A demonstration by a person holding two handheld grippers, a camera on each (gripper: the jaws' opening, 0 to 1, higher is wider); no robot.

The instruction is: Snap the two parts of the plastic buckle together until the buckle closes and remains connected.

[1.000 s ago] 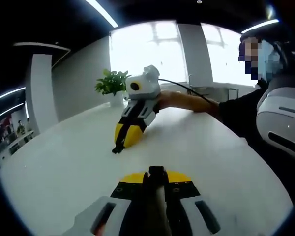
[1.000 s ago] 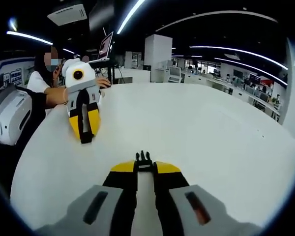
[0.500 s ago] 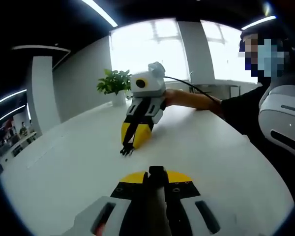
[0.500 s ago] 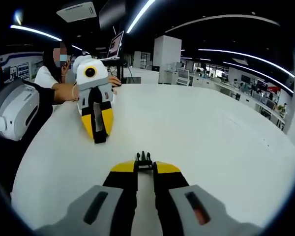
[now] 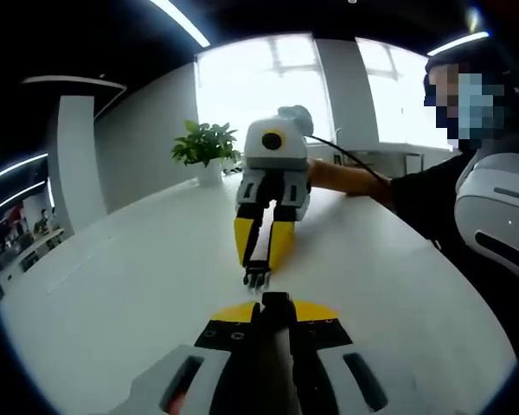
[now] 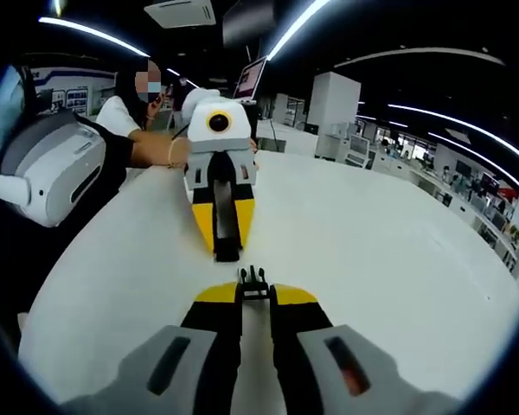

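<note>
My left gripper [image 5: 275, 308] rises from the bottom of the left gripper view, shut on a black buckle half [image 5: 276, 300] that pokes out past its yellow tips. In the same view my right gripper [image 5: 260, 262] points straight at it, shut on the pronged buckle half [image 5: 257, 278]. A short gap separates the two halves, low over the white table [image 5: 130, 294]. In the right gripper view my right gripper [image 6: 254, 292] holds the pronged buckle half [image 6: 253, 277]. Facing it is the left gripper [image 6: 226, 245], with its black buckle half [image 6: 227, 253] just ahead of the prongs.
A potted plant [image 5: 205, 145] stands at the table's far edge by the window. The person holding the grippers, in black sleeves with a white pack [image 5: 495, 207], is at the table's side. Another person [image 6: 131, 111] and a laptop [image 6: 250, 79] are behind the table.
The two grippers have turned to face each other and come much closer. The buckle halves now line up tip to tip with only a short gap between them.
</note>
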